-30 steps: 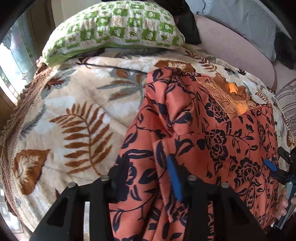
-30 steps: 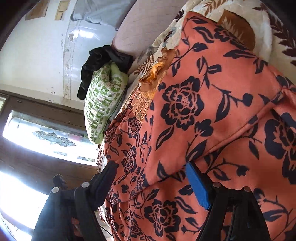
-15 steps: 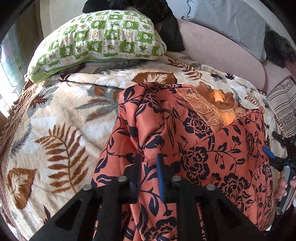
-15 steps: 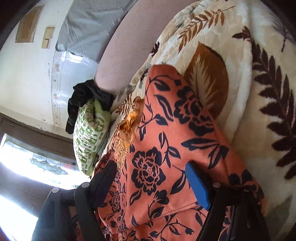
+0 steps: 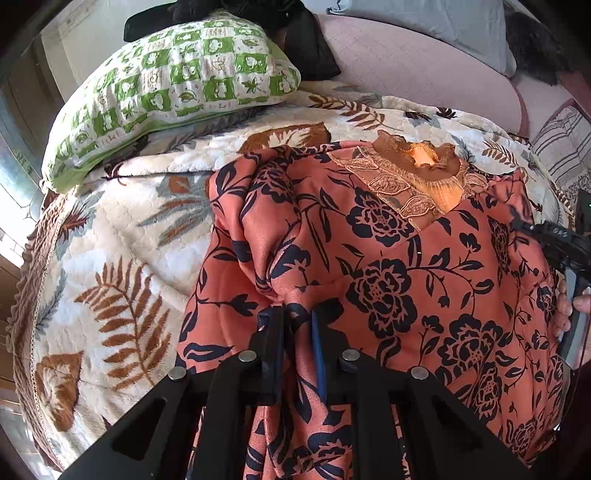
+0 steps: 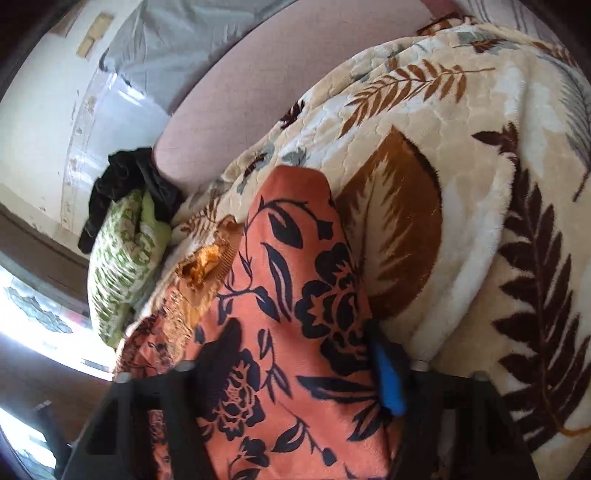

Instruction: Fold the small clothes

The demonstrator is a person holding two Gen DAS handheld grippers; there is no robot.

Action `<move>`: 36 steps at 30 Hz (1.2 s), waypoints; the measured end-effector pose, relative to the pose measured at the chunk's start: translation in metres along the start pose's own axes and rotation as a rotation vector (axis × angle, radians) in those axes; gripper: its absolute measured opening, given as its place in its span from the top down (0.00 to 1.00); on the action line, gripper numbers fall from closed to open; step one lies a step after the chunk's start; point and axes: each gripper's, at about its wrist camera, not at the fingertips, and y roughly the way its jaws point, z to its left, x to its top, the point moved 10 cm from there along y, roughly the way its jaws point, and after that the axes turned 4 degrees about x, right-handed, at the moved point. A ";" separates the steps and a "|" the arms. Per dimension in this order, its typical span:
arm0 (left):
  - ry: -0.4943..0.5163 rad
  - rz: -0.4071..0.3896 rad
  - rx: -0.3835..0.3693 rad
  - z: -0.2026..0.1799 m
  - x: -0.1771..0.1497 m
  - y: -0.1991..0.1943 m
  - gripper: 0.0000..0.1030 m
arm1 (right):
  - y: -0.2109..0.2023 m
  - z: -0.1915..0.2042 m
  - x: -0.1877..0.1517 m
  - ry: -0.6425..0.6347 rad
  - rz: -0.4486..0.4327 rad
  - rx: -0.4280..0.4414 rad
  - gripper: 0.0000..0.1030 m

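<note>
An orange garment (image 5: pixel 388 280) with black flowers and a lace neckline lies spread on a leaf-print blanket (image 5: pixel 110 258). My left gripper (image 5: pixel 297 332) is at its left side. Its jaws are closing and stand narrow, with a bunched fold of the cloth pinched between the pads. In the right wrist view my right gripper (image 6: pixel 295 365) is at the garment's (image 6: pixel 295 295) right edge. Its jaws are closing but still look wide, and a fold of cloth fills the gap. A hand (image 5: pixel 565 306) holds that gripper at the left view's right edge.
A green-and-white checked pillow (image 5: pixel 177 85) lies at the blanket's far left, with black clothing (image 5: pixel 295 33) behind it. A pink sofa back (image 5: pixel 406 62) and a grey cushion (image 5: pixel 443 18) run along the far side. A striped cushion (image 5: pixel 565 147) sits at the right. Bare blanket (image 6: pixel 480 184) lies right of the garment.
The left jaws have narrowed onto a fold of the garment, which now bunches up. The right gripper has swung to the garment's right edge, and more blanket shows beside it.
</note>
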 end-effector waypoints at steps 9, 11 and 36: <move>0.170 -0.068 0.104 -0.008 0.056 -0.042 0.99 | -0.016 -0.008 0.007 -0.003 -0.056 -0.054 0.85; 0.156 -0.031 0.104 -0.004 0.049 -0.030 0.99 | -0.012 -0.017 0.006 0.024 -0.047 -0.070 0.86; 0.069 -0.152 0.045 -0.020 0.096 -0.036 0.96 | -0.015 -0.029 0.004 0.082 -0.070 -0.096 0.86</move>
